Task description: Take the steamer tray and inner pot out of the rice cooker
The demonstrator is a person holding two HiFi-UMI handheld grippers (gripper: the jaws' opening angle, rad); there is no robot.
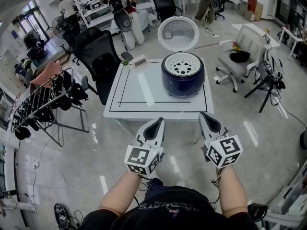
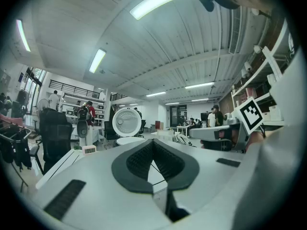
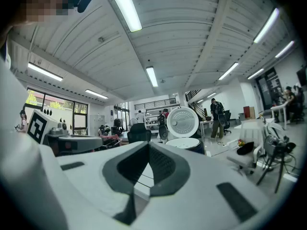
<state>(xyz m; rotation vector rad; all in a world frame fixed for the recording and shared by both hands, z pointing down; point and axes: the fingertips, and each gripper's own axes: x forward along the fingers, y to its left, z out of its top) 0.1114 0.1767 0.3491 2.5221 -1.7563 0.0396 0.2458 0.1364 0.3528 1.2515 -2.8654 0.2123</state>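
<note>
Standing on the table (image 1: 144, 92), toward its far right corner: cooker (image 1: 183, 80), round, dark blue, with its lid (image 1: 178, 33) swung up and open above the table's far edge

- Tray (image 1: 181, 64): white, perforated disc seated in the cooker's mouth, over the table's right half; nothing touches it
- Pot: hidden under the tray
- Left gripper (image 1: 158, 122): held off the table's near edge, just left of its middle, pointing level toward the table; jaws pressed fully together, nothing between them
- Right gripper (image 1: 205, 115): held off the table's near edge, toward its right side, pointing level toward the table; jaws likewise fully together and empty
- Both grippers: well apart from the cooker, neither reaching over the table top
- Table top: white, with a thin black line framing it a little inside the edges
- Clock (image 1: 139, 61): small, white, on the table's far left corner
- Black chair (image 1: 98, 51): on the floor beyond the table's far left corner
- White chair (image 1: 240, 56): on the floor to the right of the table
- Rack (image 1: 43, 104): hung with dark items, well to the left of the table
- People: standing far beyond the table's far edge, at the benches
</note>
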